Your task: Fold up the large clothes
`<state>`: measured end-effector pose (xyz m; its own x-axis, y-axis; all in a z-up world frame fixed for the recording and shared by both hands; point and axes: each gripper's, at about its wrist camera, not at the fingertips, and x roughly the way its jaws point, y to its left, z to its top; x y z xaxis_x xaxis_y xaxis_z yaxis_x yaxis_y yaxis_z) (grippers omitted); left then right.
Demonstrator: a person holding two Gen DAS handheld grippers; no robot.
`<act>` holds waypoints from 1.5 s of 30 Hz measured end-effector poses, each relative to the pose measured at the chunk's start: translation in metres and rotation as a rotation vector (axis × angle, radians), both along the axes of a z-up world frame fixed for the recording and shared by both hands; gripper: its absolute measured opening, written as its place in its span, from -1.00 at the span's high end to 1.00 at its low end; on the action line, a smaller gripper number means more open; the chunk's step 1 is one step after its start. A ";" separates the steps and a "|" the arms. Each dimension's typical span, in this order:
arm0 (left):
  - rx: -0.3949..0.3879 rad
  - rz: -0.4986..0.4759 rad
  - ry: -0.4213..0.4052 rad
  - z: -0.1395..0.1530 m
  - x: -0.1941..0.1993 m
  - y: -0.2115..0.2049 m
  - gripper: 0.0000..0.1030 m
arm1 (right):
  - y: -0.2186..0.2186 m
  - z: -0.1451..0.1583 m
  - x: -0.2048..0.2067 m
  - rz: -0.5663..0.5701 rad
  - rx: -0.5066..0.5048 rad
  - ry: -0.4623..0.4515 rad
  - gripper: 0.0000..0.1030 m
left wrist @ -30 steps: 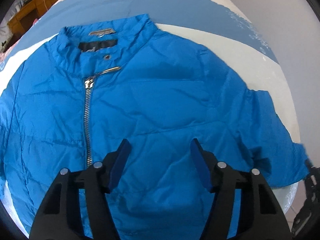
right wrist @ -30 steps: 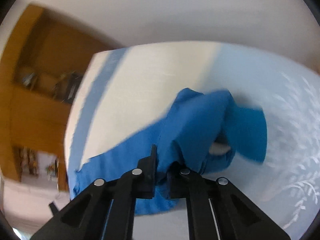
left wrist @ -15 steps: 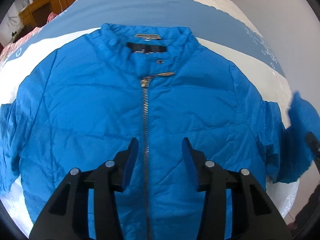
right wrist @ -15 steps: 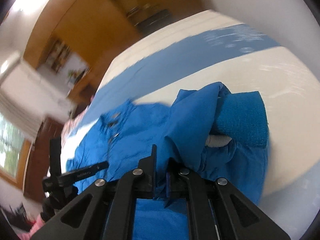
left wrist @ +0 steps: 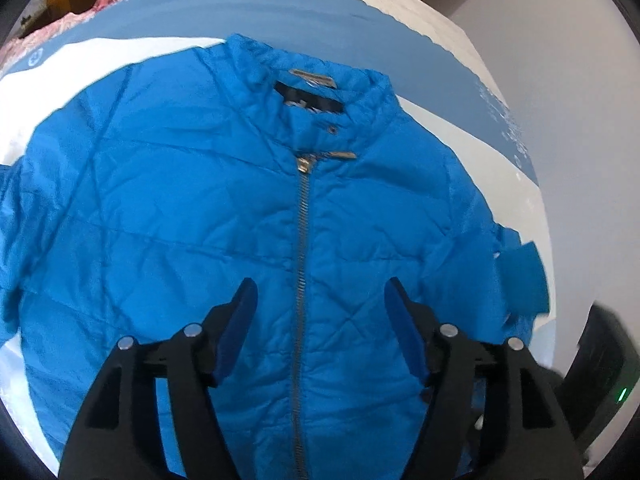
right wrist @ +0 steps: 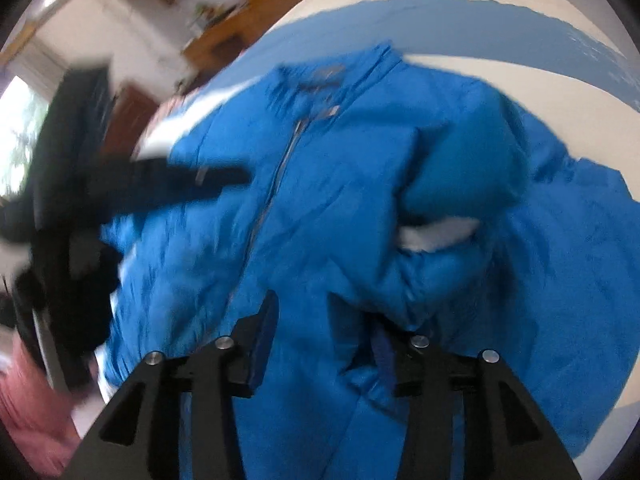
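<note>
Your left gripper [left wrist: 318, 300]: jaws wide apart, empty, above zipper [left wrist: 301, 240] of blue jacket [left wrist: 180, 208] spread on bed [left wrist: 60, 56]. Your right gripper [right wrist: 320, 320]: jaws parted, sleeve [right wrist: 452, 184] bunched between, contact unclear.

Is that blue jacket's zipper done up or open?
Done up. The zipper runs closed down the jacket, its pull by the collar; the bottom end is hidden.
</note>
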<state>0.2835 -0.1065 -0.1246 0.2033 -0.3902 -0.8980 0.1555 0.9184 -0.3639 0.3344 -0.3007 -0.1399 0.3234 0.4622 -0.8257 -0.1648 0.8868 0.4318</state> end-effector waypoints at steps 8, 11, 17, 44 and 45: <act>0.003 -0.164 -0.038 0.005 -0.024 -0.050 -0.46 | -0.081 0.024 -0.072 -0.207 0.059 -0.021 0.12; -0.003 -0.201 -0.056 0.008 -0.033 -0.069 -0.52 | -0.117 0.029 -0.096 -0.322 -0.010 -0.024 0.12; 0.093 -0.341 -0.109 -0.001 -0.054 -0.128 -0.57 | -0.144 0.023 -0.110 -0.438 -0.042 0.008 0.12; 0.015 0.172 -0.202 0.018 -0.004 0.083 0.98 | -0.087 0.003 -0.008 -0.267 0.064 0.013 0.12; 0.013 0.179 -0.181 0.010 -0.003 0.087 0.97 | -0.085 -0.002 -0.004 -0.265 0.054 0.034 0.12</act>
<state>0.2805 -0.0199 -0.1151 0.4260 -0.3219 -0.8455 0.0513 0.9416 -0.3327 0.3301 -0.3862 -0.1423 0.4118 0.4088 -0.8144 0.0853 0.8725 0.4811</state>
